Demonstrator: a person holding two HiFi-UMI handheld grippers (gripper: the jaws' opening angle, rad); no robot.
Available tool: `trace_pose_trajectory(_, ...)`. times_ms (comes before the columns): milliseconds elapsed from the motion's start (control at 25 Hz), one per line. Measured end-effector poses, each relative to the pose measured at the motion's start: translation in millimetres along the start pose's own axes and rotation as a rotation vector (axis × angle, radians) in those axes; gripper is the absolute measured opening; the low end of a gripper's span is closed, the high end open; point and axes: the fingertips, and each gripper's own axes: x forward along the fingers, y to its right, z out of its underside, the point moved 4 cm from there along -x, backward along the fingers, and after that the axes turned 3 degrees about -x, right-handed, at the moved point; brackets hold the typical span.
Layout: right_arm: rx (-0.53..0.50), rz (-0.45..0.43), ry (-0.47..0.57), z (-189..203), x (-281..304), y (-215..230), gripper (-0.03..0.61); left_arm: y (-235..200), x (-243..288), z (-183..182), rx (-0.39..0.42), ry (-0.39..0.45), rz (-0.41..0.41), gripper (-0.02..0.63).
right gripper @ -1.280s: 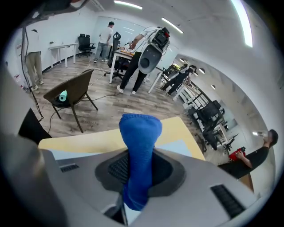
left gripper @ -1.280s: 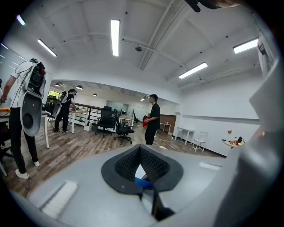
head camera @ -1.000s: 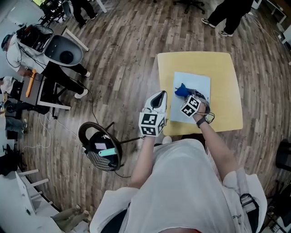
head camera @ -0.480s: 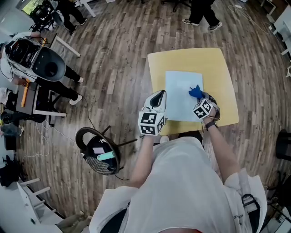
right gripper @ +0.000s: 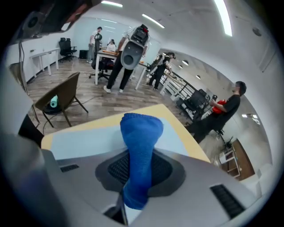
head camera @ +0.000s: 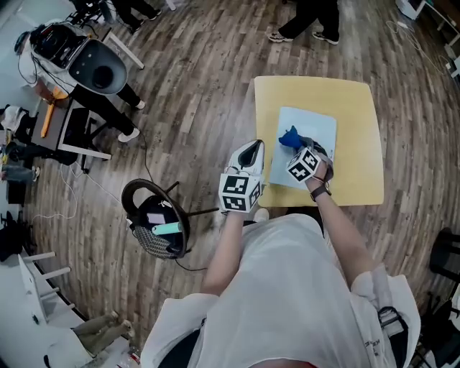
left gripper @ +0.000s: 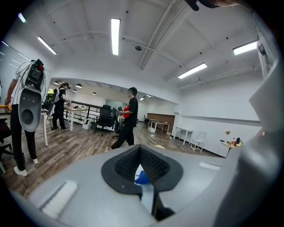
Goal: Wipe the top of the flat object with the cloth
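A pale blue flat sheet (head camera: 318,126) lies on the yellow table (head camera: 356,108). My right gripper (head camera: 295,146) is shut on a blue cloth (head camera: 289,137), which rests near the sheet's left part. In the right gripper view the cloth (right gripper: 139,142) stands up out of the shut jaws, with the sheet (right gripper: 84,139) and the table (right gripper: 178,127) behind it. My left gripper (head camera: 251,151) hangs just off the table's left edge, shut with nothing in it. In the left gripper view, the left gripper (left gripper: 142,172) shows only a sliver of the blue cloth (left gripper: 142,178) past its closed pads.
A dark round chair (head camera: 157,228) carrying a teal roll stands on the wood floor at the left. A person with a grey backpack rig (head camera: 97,68) is at the upper left, and another person's legs (head camera: 309,18) show beyond the table.
The right gripper swept the cloth across the sheet to its right side, then back to its left part. The left gripper kept its place.
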Motion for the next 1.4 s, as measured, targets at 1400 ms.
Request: trace_pose_trajectory(1400,0.215,0.009,-0.097,99,-35,9,0.081,34,25,13,0.030,-0.047,0.093,0.003)
